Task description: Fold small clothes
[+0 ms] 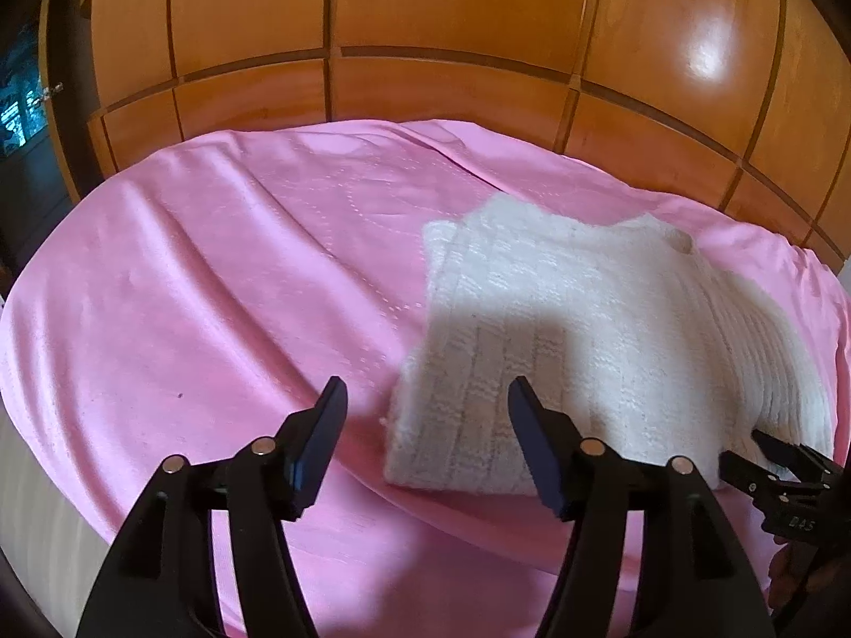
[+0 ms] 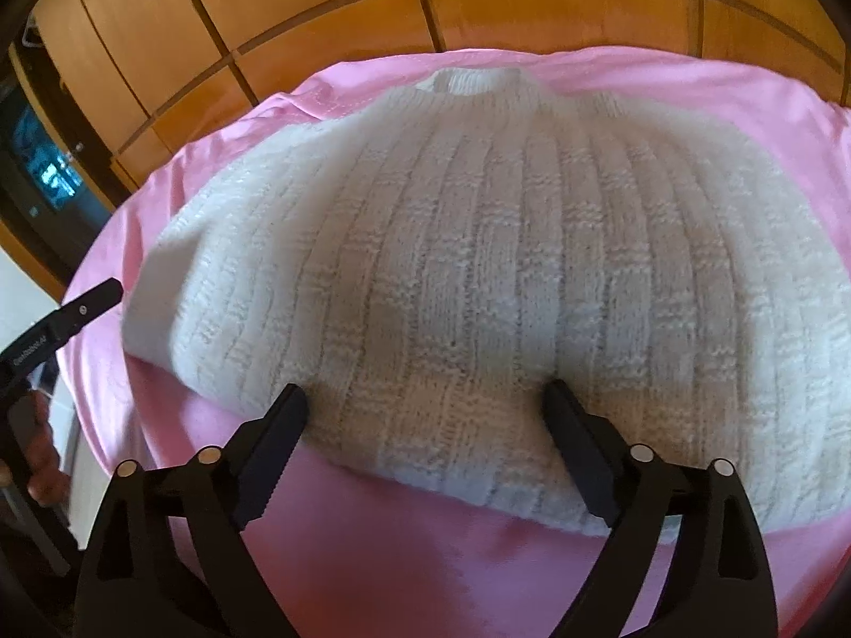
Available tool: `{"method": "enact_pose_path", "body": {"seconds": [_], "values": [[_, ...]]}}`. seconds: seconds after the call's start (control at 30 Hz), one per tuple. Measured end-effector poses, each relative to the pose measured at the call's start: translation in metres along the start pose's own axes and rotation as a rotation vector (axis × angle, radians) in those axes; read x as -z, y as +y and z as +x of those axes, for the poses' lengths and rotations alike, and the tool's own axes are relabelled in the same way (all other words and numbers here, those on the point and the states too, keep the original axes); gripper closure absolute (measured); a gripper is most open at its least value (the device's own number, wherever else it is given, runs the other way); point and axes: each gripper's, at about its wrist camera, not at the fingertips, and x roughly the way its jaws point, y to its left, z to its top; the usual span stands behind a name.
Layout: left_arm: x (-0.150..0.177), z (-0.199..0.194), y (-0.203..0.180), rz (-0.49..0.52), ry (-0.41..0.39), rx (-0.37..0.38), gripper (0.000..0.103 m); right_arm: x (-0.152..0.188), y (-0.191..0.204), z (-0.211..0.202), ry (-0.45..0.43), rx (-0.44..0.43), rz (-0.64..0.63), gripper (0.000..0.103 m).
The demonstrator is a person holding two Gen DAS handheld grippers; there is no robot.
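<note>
A white ribbed knit sweater (image 1: 585, 292) lies flat on a pink bed sheet (image 1: 213, 266), collar toward the far side, hem toward me. My left gripper (image 1: 425, 388) stands open above the sweater's near left corner, nothing pinched between its fingers. In the right wrist view the sweater (image 2: 452, 239) fills the middle. My right gripper (image 2: 425, 388) is open wide, its fingertips (image 2: 295, 399) straddling the hem and resting at the knit without pinching it. The right gripper's tip (image 1: 782, 457) also shows at the sweater's near right edge, and the left gripper's finger (image 2: 101, 292) shows left of the sweater.
Glossy wooden wardrobe panels (image 1: 425, 26) rise right behind the bed. A dark opening with a bluish window (image 2: 53, 175) is at the far left. The sheet (image 2: 425, 558) drops off at the bed's near left edge. A hand (image 2: 42, 468) holds the left gripper.
</note>
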Motion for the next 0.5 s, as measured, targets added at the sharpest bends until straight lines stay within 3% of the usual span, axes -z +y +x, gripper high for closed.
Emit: {"method": "enact_pose_path", "body": {"seconds": [0.37, 0.5], "values": [[-0.006, 0.005, 0.006, 0.016, -0.011, -0.030, 0.039, 0.007, 0.005, -0.001, -0.033, 0.001, -0.036, 0.011], [-0.025, 0.015, 0.024, -0.044, 0.052, 0.117, 0.042, 0.009, 0.007, -0.002, -0.041, 0.006, -0.047, 0.011]]}}
